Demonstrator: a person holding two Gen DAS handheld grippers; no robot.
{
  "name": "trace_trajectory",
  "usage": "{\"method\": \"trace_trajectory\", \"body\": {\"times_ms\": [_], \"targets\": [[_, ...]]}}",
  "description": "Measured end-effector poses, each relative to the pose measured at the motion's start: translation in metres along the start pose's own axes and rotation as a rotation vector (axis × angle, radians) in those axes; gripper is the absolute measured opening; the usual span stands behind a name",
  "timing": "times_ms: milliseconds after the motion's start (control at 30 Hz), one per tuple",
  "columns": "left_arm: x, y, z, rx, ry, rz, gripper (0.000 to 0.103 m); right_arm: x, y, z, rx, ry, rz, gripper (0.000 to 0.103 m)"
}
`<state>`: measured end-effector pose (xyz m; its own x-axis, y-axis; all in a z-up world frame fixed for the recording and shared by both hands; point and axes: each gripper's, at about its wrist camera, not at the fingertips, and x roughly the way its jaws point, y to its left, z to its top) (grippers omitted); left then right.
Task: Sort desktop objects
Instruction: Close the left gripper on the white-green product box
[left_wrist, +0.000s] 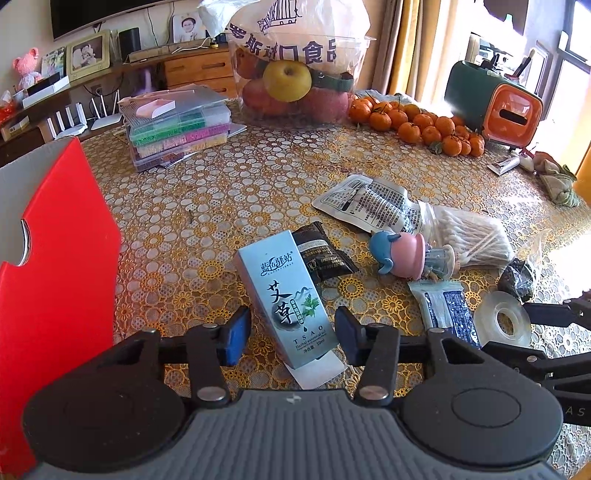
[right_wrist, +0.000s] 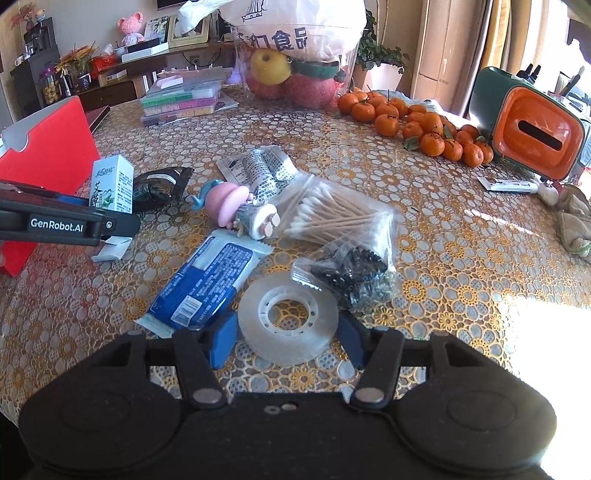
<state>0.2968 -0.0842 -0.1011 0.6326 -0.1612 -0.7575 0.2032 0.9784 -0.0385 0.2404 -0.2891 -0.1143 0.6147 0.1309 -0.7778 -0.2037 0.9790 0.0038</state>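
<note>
1. On my left wrist cam the left gripper (left_wrist: 291, 334) has its blue pads spread apart, with the light blue herbal oil box (left_wrist: 286, 295) leaning tilted between them. There's a gap on both sides, so nothing's clamped. The box's white flap sticks out at the bottom toward the camera.
2. The right gripper (right_wrist: 288, 338) is spread wide too, and the clear tape roll (right_wrist: 288, 319) lies flat on the lace tablecloth (right_wrist: 443, 229) between its pads (left pad looks just beside the roll's edge, can't tell if it's touching).
3. Just left of the roll is the blue wipes packet (right_wrist: 207, 284), and right behind the roll a small bag of dark bits (right_wrist: 351, 277).
4. Further back: a cotton swab bag (right_wrist: 332, 216) and a pink figurine (right_wrist: 236, 208) on its side.
5. A red box (left_wrist: 55, 258) stands at the far left
</note>
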Motion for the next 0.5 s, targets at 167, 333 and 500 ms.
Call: {"method": "trace_trajectory", "body": {"times_ms": [167,333,500], "targets": [[-0.003,0.000,0.001,0.000,-0.001,-0.013,0.034,-0.003,-0.002,-0.002,0.014,0.007,0.002,0.058],[-0.008,0.001,0.000,0.005,0.004,-0.027,0.028,-0.009,-0.002,-0.005,0.017,0.006,-0.004,0.058],[-0.016,0.003,-0.004,0.008,0.020,-0.043,0.028,-0.018,-0.001,-0.008,0.016,0.006,-0.006,0.058]]}}
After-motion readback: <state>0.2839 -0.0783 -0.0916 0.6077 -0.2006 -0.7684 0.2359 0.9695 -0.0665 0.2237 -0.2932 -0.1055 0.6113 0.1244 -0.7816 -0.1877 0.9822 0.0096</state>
